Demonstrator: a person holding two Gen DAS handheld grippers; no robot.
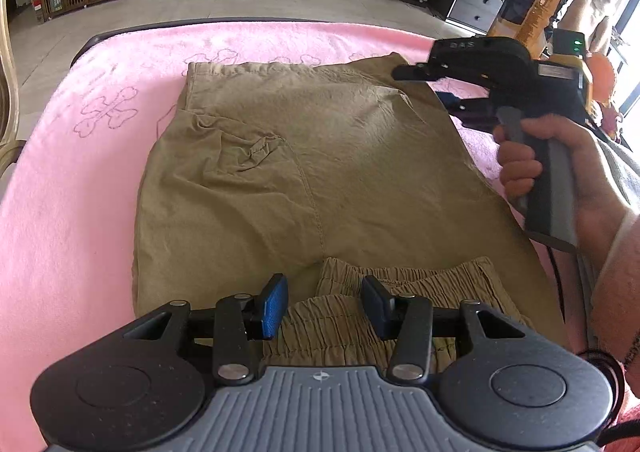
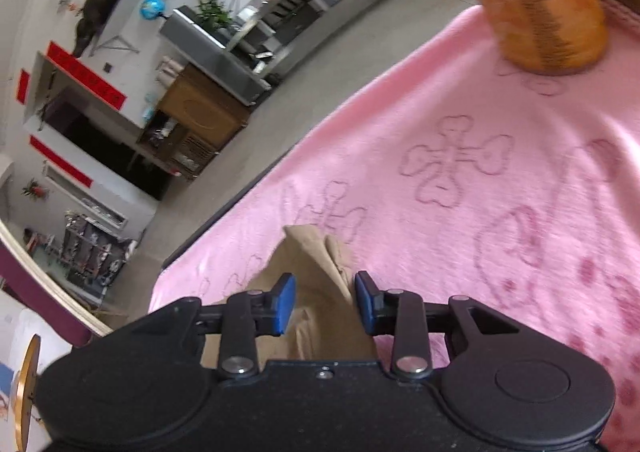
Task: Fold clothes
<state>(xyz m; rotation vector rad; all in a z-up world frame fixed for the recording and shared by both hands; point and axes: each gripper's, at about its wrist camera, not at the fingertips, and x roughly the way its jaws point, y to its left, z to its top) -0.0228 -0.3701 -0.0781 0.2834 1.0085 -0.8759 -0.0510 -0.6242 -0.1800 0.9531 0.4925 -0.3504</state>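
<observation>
The khaki shorts (image 1: 304, 172) are lying flat on the pink blanket (image 1: 80, 172), long axis running away from the left gripper (image 1: 326, 302). That gripper's jaws are standing open, straddling the gathered waistband (image 1: 400, 280) at the shorts' near end. The right gripper (image 2: 325, 302), jaws likewise parted and gripping nothing, is hovering over the shorts' far right corner (image 2: 316, 252). An orange bottle (image 2: 536, 0) is crowding the blanket beyond that corner; left of the shorts, the blanket is lying bare.

Bright daylight from the far right, window glare blown out. Strong fisheye bending at edges. Motion blur across right wrist view; soft shadows.
</observation>
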